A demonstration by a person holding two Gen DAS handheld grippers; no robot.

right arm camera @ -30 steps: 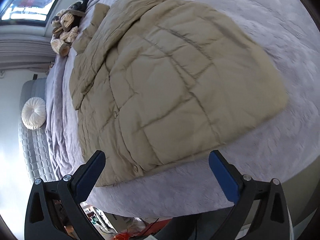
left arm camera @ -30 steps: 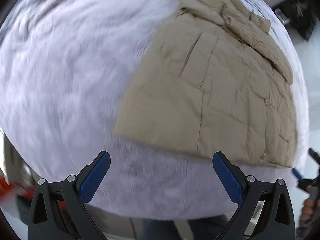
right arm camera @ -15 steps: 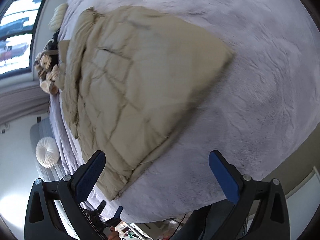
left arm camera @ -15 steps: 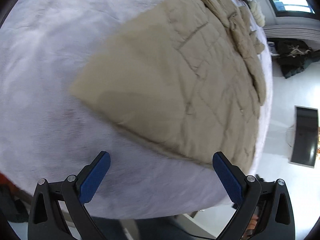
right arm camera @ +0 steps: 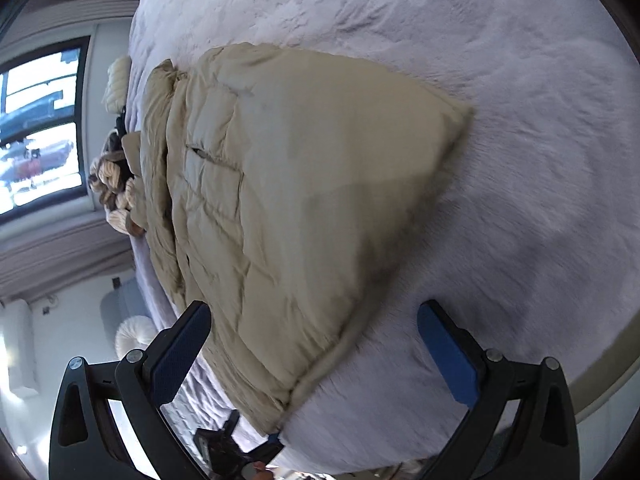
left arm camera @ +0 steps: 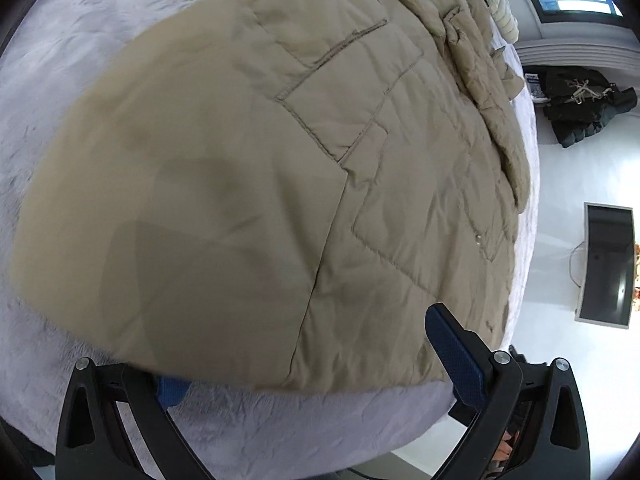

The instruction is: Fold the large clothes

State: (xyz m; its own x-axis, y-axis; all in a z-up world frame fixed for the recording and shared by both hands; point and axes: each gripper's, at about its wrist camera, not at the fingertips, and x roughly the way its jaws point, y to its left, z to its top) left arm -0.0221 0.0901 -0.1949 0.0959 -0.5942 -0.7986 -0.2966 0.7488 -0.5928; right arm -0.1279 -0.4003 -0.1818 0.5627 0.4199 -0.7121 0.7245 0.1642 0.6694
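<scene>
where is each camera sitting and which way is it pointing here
Left wrist: sits on the left hand-held gripper, low at the near hem of the tan quilted puffer jacket on the pale lilac fuzzy bed cover; its open blue-padded fingers show, the left one under the hem.
Right wrist: sits on the right hand-held gripper, facing the jacket's near corner with a window behind; open fingers show.
Shared: the jacket, the bed cover.

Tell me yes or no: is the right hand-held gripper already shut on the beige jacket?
No: the right hand-held gripper has its jaws spread wide, straddling the beige jacket hem without pinching it.
</scene>
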